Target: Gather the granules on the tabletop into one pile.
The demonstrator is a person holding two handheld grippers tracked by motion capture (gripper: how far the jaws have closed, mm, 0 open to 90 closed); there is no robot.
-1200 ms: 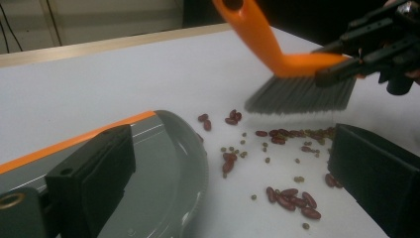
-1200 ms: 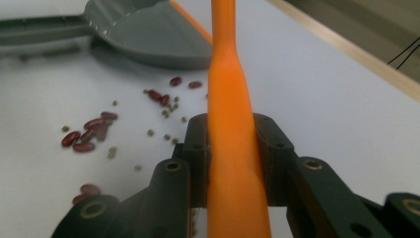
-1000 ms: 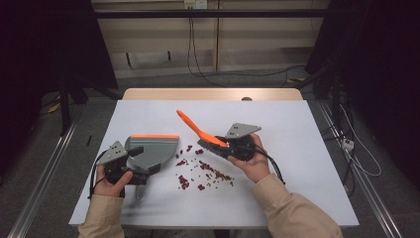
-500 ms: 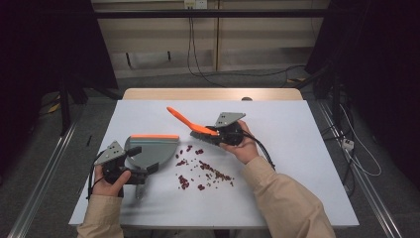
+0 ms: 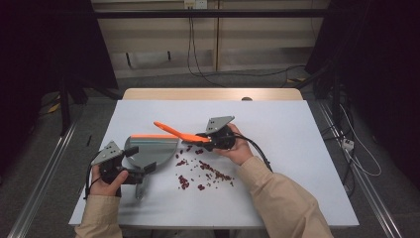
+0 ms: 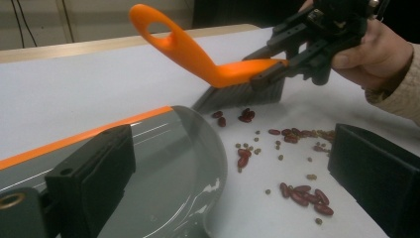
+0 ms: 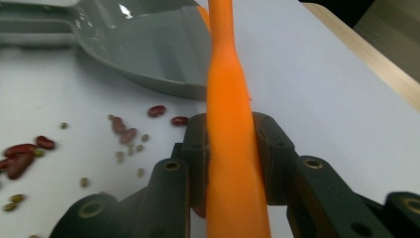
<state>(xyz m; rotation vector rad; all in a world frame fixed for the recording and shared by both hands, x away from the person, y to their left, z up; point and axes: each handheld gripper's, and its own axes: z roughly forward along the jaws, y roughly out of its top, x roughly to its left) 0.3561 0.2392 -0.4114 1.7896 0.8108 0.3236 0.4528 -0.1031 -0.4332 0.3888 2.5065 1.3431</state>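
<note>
My right gripper (image 5: pixel 202 141) is shut on an orange hand brush (image 5: pixel 173 131), with the handle clamped between its jaws (image 7: pixel 230 144). The brush's dark bristles (image 6: pixel 242 94) rest on the white table just beyond the grey dustpan (image 5: pixel 148 148) with its orange lip. Red beans and small greenish seeds (image 5: pixel 208 171) lie scattered between brush and pan. My left gripper (image 5: pixel 142 171) lies at the pan's near side. Its jaws stand wide apart (image 6: pixel 233 139), one over the pan and the other over the table. The pan's handle (image 5: pixel 140 187) points toward the near edge.
The white tabletop (image 5: pixel 297 148) has free room to the right and at the back, where a wooden strip (image 5: pixel 213 94) edges it. Cables run over the floor behind and to the right. More beans lie close to my left gripper's right jaw (image 6: pixel 302 193).
My right gripper has carried the brush left and a little away from me, lowering it until the bristles sit by the pan's lip. The left hand and the pan have stayed put.
</note>
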